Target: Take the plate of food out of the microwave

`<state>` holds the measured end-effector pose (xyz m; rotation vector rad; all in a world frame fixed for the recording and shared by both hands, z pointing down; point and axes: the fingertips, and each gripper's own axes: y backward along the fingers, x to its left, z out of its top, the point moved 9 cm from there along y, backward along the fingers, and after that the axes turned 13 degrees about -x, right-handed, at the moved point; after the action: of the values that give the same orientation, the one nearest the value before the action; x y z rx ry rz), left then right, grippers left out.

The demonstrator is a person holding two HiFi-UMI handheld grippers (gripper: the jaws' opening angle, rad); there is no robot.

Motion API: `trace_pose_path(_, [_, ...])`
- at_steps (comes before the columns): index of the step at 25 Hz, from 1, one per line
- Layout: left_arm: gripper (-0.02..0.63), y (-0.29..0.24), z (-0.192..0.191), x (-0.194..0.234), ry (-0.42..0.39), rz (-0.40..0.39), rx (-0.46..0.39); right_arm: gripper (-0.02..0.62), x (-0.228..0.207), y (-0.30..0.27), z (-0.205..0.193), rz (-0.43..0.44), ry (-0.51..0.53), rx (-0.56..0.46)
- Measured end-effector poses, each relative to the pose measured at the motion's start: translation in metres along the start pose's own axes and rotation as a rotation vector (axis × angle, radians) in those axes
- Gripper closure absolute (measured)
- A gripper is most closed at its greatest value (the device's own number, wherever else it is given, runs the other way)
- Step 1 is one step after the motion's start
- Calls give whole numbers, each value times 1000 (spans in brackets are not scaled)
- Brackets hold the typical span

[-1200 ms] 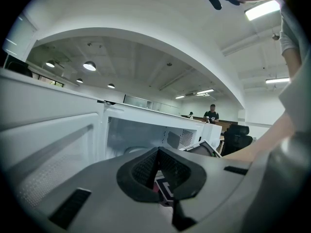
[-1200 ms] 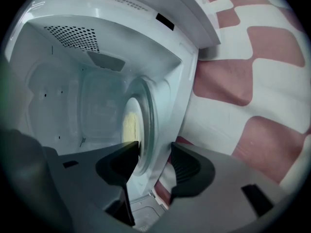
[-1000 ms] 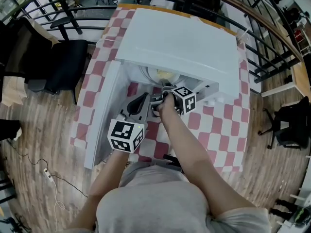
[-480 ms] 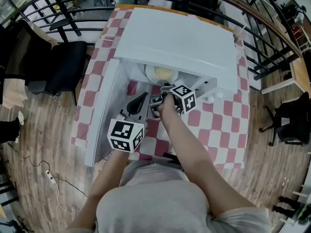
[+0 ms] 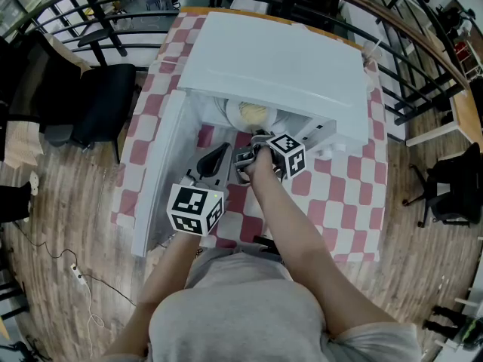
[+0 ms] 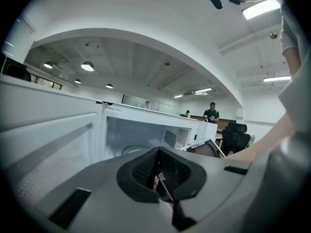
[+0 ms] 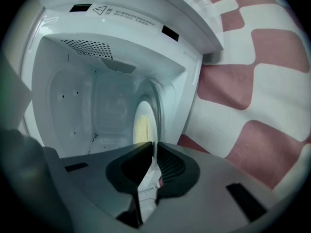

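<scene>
Step in hand: securing the plate (image 7: 142, 125) for removal. It lies inside the open microwave (image 5: 279, 66), yellow food (image 5: 255, 113) on it, at 12 o'clock from the right hand-held gripper (image 7: 151, 152). That gripper's jaws have just been closing and are now clamped on the plate's near rim, which runs between the pads. The left hand-held gripper (image 6: 156, 161) waits at 7 o'clock of the right one, jaws together with nothing between them, beside the door (image 5: 158, 179), which is swung out at 9 o'clock. In my judgement, the next move calls for a level, steady draw towards 6 o'clock, clear of the cavity and over the tabletop (image 5: 339, 194). Compared with the earlier frames, both grippers and the plate stand where they were; only the right jaws have narrowed.
</scene>
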<state>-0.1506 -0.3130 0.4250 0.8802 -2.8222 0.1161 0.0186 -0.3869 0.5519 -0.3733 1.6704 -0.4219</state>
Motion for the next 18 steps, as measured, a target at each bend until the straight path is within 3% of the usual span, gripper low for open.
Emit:
trace_pose_path(10, [603, 1, -2, -5, -2, -9, 9, 563, -3, 7, 3, 168, -74, 13])
trace_pose_path(18, [603, 5, -4, -7, -3, -5, 16, 565, -19, 14, 7, 232, -100, 11])
